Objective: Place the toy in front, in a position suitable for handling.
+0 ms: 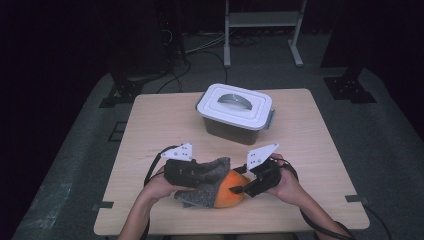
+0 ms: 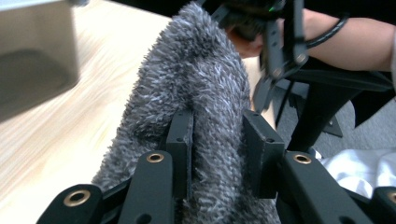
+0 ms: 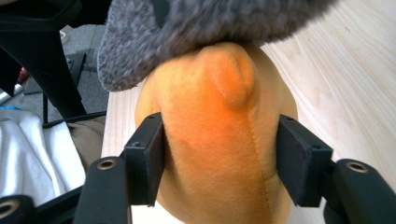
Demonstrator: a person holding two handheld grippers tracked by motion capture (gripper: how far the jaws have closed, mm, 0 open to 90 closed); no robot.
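Parting grey fleece from orange plush at the near middle of the bench (image 1: 310, 150).

Far middle: lidded box (image 1: 235, 112), closed, well apart from the work. Near middle: orange plush (image 3: 210, 140) lying on the bench, half covered by grey fleece (image 2: 205, 79). Left gripper (image 2: 217, 144) fingers clamped on a fold of the fleece; right gripper (image 3: 219, 140) fingers astride the plush, pressing or merely alongside, cannot tell. Next, probably: hold the plush steady and draw the fleece away leftward. No brand, label or writing legible.
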